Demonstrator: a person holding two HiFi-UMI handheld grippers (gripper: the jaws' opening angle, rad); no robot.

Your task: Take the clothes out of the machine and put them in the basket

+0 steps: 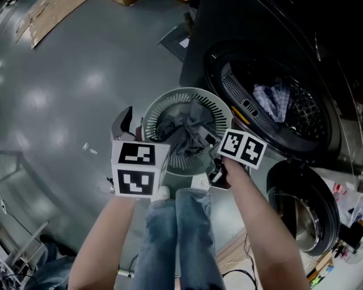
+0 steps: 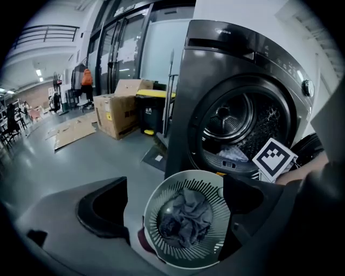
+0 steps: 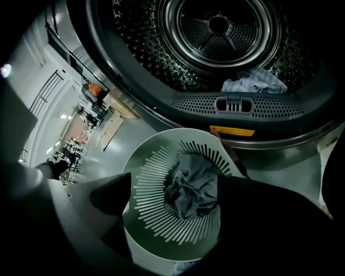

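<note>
A white slotted basket (image 1: 170, 107) stands on the floor in front of the dark machine (image 1: 255, 34). A crumpled grey garment (image 1: 184, 133) lies in it. Inside the drum rests a blue-and-white checked cloth (image 1: 273, 99), also seen in the right gripper view (image 3: 252, 82). My left gripper (image 1: 123, 127) hovers at the basket's left rim, jaws open with nothing between them (image 2: 172, 207). My right gripper (image 1: 209, 141) hangs over the basket's right side, open above the grey garment (image 3: 191, 188) and not pressing on it.
The machine's round door (image 1: 299, 212) hangs open at the lower right. The person's legs in jeans (image 1: 181, 238) stand just behind the basket. Cardboard boxes (image 2: 121, 105) and a black bin with a yellow lid (image 2: 153, 110) stand beside the machine. Flat cardboard (image 1: 48, 17) lies on the grey floor.
</note>
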